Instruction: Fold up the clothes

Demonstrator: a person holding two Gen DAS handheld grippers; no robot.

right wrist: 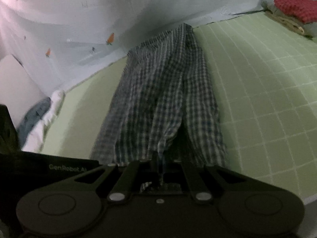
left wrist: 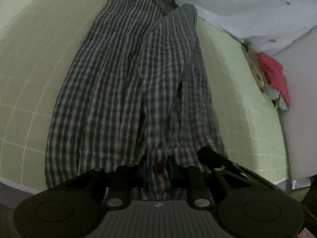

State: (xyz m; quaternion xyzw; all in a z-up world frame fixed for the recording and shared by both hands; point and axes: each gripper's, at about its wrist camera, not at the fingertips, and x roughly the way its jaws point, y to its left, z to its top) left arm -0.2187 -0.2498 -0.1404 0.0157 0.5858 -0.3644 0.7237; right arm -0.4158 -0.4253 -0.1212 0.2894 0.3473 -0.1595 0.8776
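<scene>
A dark checked pair of shorts [left wrist: 128, 83] lies stretched out along a pale green gridded mat [left wrist: 35, 63], its gathered waistband at the far end. In the left wrist view my left gripper [left wrist: 158, 168] is shut on the near hem, with bunched cloth between its fingers. The right wrist view shows the same shorts [right wrist: 162, 99] running away from my right gripper [right wrist: 161, 168], which pinches the near edge of the cloth tight. The fingertips of both grippers are buried in fabric. The other gripper's black body [right wrist: 47, 170] pokes in at the lower left.
A light sheet with small carrot prints [right wrist: 79, 19] rises behind the mat [right wrist: 267, 89]. A red knitted cloth [left wrist: 275, 75] on a small heap lies at the mat's right edge. A blue and white pile of clothes [right wrist: 37, 123] sits at the left.
</scene>
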